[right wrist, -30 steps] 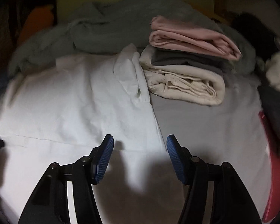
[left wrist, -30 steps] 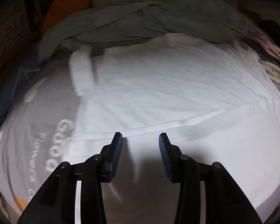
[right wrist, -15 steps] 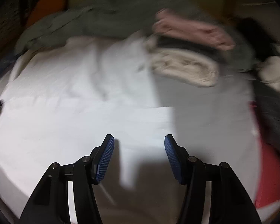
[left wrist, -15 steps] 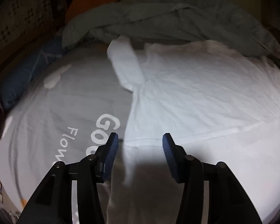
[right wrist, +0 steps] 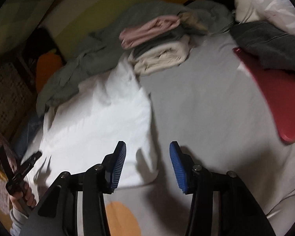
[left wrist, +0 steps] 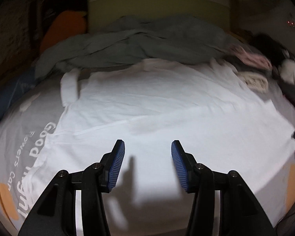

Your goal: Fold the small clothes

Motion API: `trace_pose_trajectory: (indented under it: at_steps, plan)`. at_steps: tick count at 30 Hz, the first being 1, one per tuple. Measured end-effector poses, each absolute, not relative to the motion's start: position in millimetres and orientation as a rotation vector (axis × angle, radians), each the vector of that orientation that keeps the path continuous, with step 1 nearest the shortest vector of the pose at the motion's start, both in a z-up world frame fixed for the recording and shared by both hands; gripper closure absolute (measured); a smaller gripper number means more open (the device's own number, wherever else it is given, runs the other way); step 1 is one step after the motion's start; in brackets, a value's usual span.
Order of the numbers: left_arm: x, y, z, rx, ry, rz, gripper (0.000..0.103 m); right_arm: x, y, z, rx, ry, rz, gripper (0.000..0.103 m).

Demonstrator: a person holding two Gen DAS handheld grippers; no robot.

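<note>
One white garment [left wrist: 167, 108] spread on bed, twelve o'clock of empty parted left claw [left wrist: 148, 164], right claw [right wrist: 147, 165] closing over its corner, ungripped

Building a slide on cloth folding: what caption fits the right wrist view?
Right gripper, closing with nothing between its pads, above the corner of a white garment beside a folded stack.

shirt [right wrist: 100, 122] on bed [right wrist: 206, 108] — folded stack [right wrist: 157, 45] behind

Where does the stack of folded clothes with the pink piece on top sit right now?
In the right wrist view the folded stack sits upper centre on the grey bed sheet, just beyond the white garment's far right corner and against the rumpled grey-green blanket.
</note>
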State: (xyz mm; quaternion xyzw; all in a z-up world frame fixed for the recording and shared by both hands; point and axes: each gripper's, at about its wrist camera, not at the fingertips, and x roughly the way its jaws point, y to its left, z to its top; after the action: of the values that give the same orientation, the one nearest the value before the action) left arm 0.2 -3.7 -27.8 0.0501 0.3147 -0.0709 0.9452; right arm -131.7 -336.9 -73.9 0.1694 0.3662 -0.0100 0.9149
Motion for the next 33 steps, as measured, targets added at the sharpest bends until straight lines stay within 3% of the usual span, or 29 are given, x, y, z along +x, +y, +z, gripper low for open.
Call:
trace_pose_trajectory:
  at_steps: [3, 7, 13, 18, 21, 25, 33]
  plan:
    - [-4, -8, -35, 0.114, 0.65, -0.127, 0.055, -130, -326, -83, 0.2, 0.785, -0.141, 0.07]
    - [-8, 7, -44, 0.075, 0.68, -0.082, 0.055, -138, -322, -79, 0.061, 0.72, -0.337, 0.07]
    - [-25, 34, -41, 0.014, 0.668, -0.017, 0.055, -153, -322, -57, 0.203, 0.605, -0.048, 0.07]
    - [-38, 60, -34, -0.047, 0.641, 0.049, 0.055, -139, -298, -76, 0.057, 0.722, -0.129, 0.07]
    - [-42, 77, -31, -0.099, 0.635, 0.089, 0.055, -138, -316, -78, 0.109, 0.717, -0.181, 0.07]
    - [-56, 106, -33, -0.228, 0.625, 0.157, 0.055, -154, -324, -60, 0.165, 0.605, -0.158, 0.07]
    - [-89, 163, -59, -0.559, 0.655, 0.209, 0.057, -152, -322, -57, 0.151, 0.583, -0.128, 0.07]
